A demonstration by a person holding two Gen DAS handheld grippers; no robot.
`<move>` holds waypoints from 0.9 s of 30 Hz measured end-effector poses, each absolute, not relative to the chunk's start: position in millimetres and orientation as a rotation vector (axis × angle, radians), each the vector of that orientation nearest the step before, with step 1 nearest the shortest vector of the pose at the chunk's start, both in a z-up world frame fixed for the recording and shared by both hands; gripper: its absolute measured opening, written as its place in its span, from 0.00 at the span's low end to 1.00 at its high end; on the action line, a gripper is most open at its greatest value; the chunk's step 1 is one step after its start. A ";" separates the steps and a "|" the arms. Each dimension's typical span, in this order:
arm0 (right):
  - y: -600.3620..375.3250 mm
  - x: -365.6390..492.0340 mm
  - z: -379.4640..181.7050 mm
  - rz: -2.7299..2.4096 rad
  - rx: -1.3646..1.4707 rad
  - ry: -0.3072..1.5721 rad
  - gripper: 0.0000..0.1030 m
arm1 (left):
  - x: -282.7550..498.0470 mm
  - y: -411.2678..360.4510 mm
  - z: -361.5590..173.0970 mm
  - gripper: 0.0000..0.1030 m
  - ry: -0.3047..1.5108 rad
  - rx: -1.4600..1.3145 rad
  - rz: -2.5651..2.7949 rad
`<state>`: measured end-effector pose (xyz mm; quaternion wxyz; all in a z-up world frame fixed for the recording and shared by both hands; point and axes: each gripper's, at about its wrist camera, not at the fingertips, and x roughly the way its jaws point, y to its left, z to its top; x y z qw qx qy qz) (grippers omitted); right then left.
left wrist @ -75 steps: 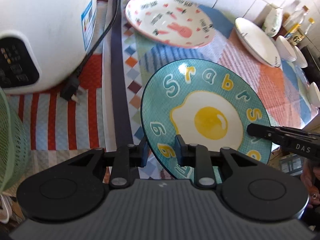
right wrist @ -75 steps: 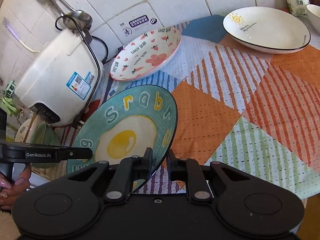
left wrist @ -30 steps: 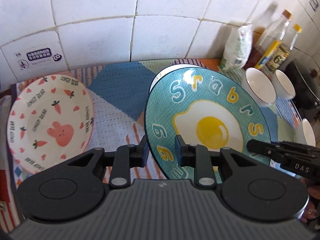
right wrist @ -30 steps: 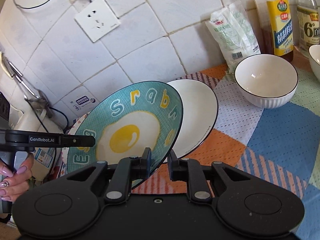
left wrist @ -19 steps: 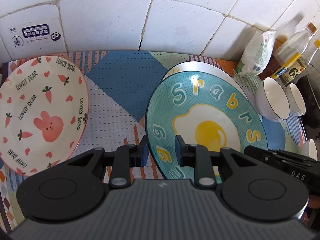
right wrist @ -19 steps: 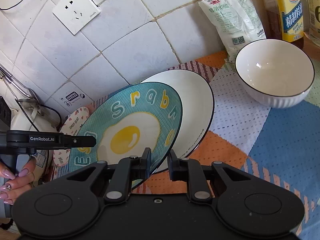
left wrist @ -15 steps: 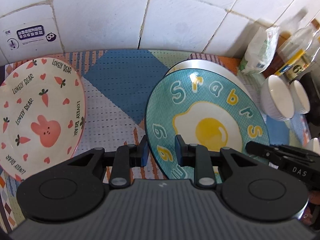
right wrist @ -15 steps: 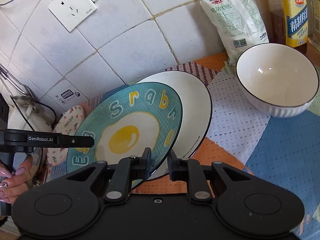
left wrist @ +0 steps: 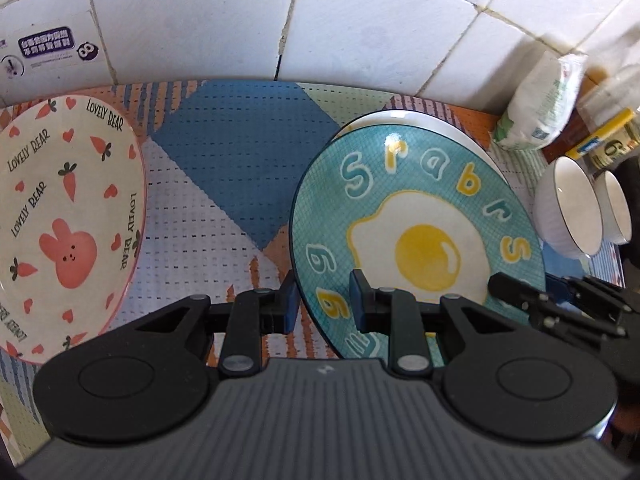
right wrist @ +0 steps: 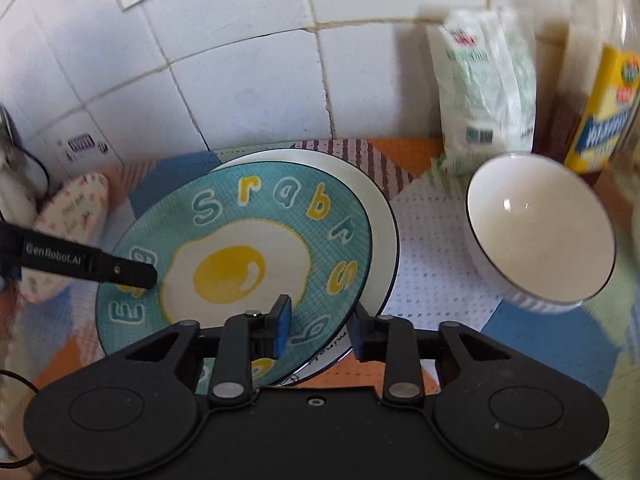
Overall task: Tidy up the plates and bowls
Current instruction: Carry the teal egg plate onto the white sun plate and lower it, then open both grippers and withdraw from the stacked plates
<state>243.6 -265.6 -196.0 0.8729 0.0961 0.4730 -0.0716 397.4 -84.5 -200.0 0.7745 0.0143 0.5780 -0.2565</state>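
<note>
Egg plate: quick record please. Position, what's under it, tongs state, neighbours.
item: teal egg plate
position: over the white plate, overlapping most of it; contact between them not clear
left tongs: shut on the egg plate's near-left rim
right tongs: open, pads either side of the rim
left neighbour: bunny plate, apart, flat on the patchwork cloth
right neighbour: white bowl, apart from the stack
behind: white bag and yellow-label bottle at the tiled wall

Patchwork mat (left wrist: 240, 152) covers the counter — on it: rabbit plate (left wrist: 60, 216), white plate (right wrist: 380, 216), bowl (right wrist: 540, 232).
</note>
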 end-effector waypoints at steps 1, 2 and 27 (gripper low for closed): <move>-262.8 245.0 -194.7 -0.160 0.174 0.991 0.39 | 397.5 -86.4 -200.7 0.23 1.254 0.035 -0.550; -262.3 245.7 -194.0 -0.168 0.161 0.992 0.39 | 397.9 -87.4 -201.4 0.24 1.259 0.036 -0.548; -254.5 209.2 -164.6 -0.243 0.219 0.904 0.44 | 360.3 -92.7 -148.1 0.23 1.238 0.222 -0.561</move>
